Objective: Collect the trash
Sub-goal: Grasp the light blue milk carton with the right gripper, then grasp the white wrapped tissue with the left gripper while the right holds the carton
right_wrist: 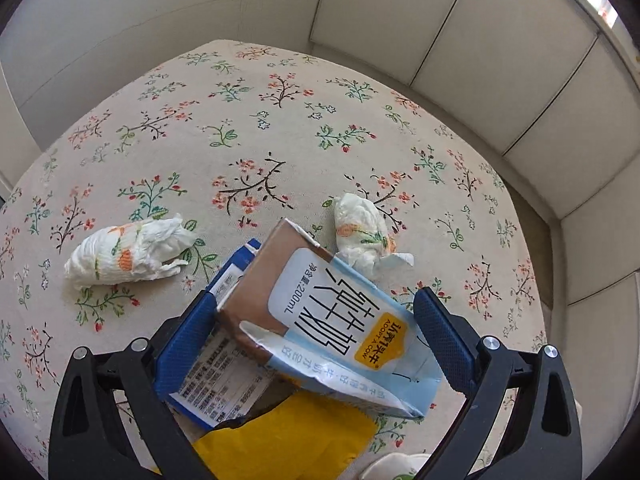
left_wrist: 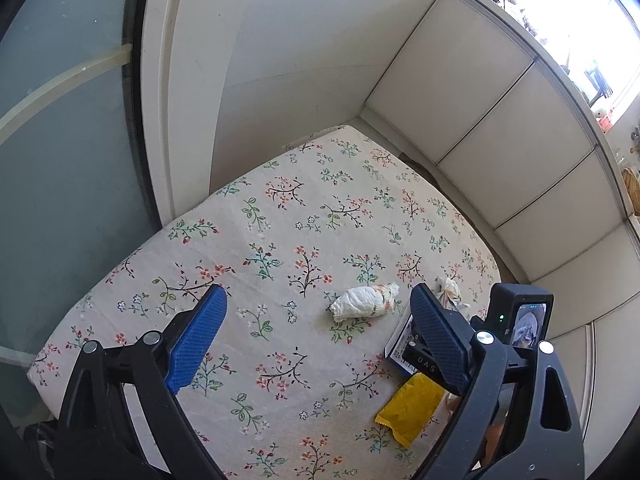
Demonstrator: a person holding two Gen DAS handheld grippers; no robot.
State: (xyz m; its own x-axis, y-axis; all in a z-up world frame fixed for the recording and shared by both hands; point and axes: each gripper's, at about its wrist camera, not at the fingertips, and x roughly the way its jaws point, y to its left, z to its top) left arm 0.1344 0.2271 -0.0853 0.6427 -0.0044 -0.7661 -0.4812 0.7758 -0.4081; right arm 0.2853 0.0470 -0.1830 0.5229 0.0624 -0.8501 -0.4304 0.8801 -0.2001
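Observation:
Trash lies on a floral tablecloth (left_wrist: 280, 216). My left gripper (left_wrist: 318, 336) is open and empty, above the cloth, with a crumpled tissue (left_wrist: 364, 302) just beyond its fingers. My right gripper (right_wrist: 316, 324) has its blue fingers on both sides of a flattened milk carton (right_wrist: 332, 320); the left finger touches it, a small gap shows at the right finger. A blue carton (right_wrist: 216, 376) and a yellow wrapper (right_wrist: 296, 436) lie under it. The left wrist view shows the right gripper (left_wrist: 516, 320), the yellow wrapper (left_wrist: 412, 408) and the blue carton's edge (left_wrist: 398, 344). Two tissues (right_wrist: 128, 254) (right_wrist: 364, 232) lie beyond.
White cabinet panels (left_wrist: 500, 120) run along the right side of the table, close to its edge. A white wall (left_wrist: 280, 40) and a frosted glass door (left_wrist: 60, 140) stand behind and to the left. A second tissue (left_wrist: 450, 290) lies near the right edge.

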